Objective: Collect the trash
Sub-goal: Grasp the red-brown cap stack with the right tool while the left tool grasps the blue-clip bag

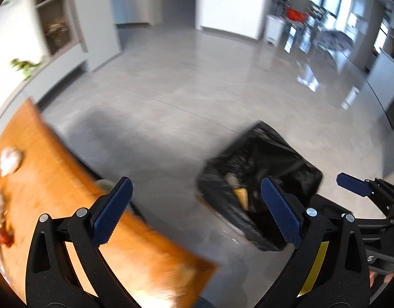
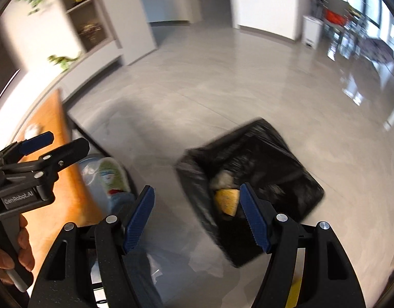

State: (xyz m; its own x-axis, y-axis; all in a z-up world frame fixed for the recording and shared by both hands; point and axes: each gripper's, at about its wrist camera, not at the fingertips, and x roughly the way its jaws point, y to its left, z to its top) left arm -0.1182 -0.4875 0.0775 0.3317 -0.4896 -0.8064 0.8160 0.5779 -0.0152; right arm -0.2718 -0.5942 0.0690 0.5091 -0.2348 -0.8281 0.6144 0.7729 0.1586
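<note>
A bin lined with a black bag (image 1: 261, 179) stands on the grey floor; it also shows in the right wrist view (image 2: 251, 179), with a yellow scrap (image 2: 226, 201) and pale trash inside. My left gripper (image 1: 197, 210) is open and empty, above the floor between the orange table (image 1: 55, 179) and the bin. My right gripper (image 2: 197, 220) is open and empty, just left of the bin's near rim. Crumpled trash (image 1: 9, 159) lies on the table at the left. Each gripper shows in the other's view: the right (image 1: 353, 184), the left (image 2: 37, 141).
A second, clear-lined container (image 2: 104, 177) with a green-and-white packet stands under the table's edge. Shelves and a green toy dinosaur (image 1: 25, 65) are at the far left. A white pedal bin (image 2: 311, 32) and chairs stand far right. Both views are motion-blurred.
</note>
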